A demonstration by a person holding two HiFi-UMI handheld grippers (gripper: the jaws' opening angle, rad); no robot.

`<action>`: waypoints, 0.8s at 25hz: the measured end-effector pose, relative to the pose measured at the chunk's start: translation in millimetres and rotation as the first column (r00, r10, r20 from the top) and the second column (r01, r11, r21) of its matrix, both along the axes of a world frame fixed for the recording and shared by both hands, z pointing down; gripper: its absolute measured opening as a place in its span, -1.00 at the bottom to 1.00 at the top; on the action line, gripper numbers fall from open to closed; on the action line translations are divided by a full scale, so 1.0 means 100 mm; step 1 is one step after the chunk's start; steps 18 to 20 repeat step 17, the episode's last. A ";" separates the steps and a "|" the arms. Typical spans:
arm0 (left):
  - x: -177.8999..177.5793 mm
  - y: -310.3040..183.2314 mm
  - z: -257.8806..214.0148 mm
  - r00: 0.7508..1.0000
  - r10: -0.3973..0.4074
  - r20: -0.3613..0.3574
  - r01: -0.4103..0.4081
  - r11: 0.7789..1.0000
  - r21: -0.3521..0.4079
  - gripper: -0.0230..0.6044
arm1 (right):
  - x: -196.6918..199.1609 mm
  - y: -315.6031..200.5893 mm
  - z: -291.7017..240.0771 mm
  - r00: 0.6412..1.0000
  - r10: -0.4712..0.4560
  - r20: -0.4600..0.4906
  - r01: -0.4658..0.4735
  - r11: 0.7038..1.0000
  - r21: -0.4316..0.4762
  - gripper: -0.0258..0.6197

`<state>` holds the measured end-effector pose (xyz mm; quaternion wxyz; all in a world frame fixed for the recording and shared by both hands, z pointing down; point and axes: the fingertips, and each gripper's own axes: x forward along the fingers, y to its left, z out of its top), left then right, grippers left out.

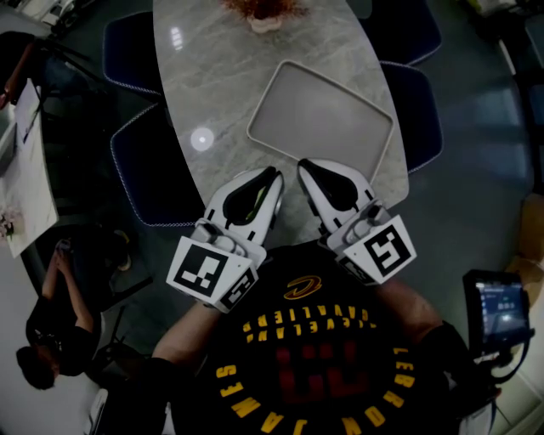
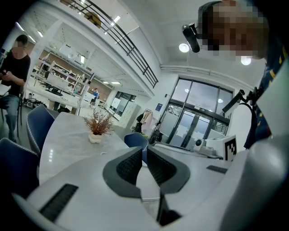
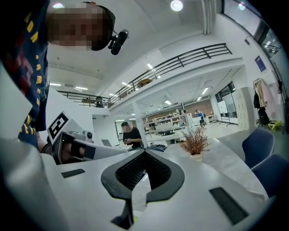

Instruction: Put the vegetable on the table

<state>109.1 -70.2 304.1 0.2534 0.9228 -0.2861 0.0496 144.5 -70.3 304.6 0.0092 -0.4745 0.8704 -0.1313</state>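
I've got the left gripper (image 1: 270, 177) at the near end of the table (image 1: 212, 85), jaws a sliver apart with nothing between them. The right gripper (image 1: 304, 166) is just beside it, jaws closed on nothing. A tray (image 1: 323, 115) lies straight ahead, a potted plant (image 1: 265, 13) beyond it, and blue chairs (image 1: 140, 170) around. I can't spot the vegetable in any view.

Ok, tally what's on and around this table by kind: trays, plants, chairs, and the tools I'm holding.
Tray: 1
Potted plant: 1
Blue chairs: 4
Tools: 2, the left tool and the right tool
Total: 8
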 end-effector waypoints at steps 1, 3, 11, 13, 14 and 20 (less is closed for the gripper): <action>0.00 0.00 0.00 1.000 0.000 0.000 0.000 1.000 -0.001 -0.82 | -0.01 0.00 0.00 1.000 -0.002 0.000 0.002 1.000 0.000 -0.91; -0.01 0.00 0.00 1.000 -0.001 -0.001 0.001 1.000 -0.003 -0.81 | -0.03 0.00 -0.01 1.000 -0.005 -0.002 0.005 1.000 -0.002 -0.91; 0.00 0.02 0.02 1.000 -0.008 -0.003 0.008 1.000 -0.006 -0.81 | -0.02 0.02 -0.01 1.000 -0.009 -0.010 0.009 1.000 0.002 -0.91; 0.00 0.02 0.02 1.000 -0.010 -0.003 0.010 1.000 -0.006 -0.82 | -0.02 0.03 0.00 1.000 -0.011 -0.011 0.011 1.000 0.001 -0.91; 0.00 0.02 0.02 1.000 -0.011 -0.003 0.011 1.000 -0.006 -0.81 | -0.02 0.03 0.00 1.000 -0.011 -0.010 0.011 1.000 0.003 -0.91; -0.03 0.01 0.02 1.000 -0.012 -0.003 0.012 1.000 -0.007 -0.81 | -0.05 0.01 -0.03 1.000 -0.012 -0.002 0.012 1.000 0.024 -0.91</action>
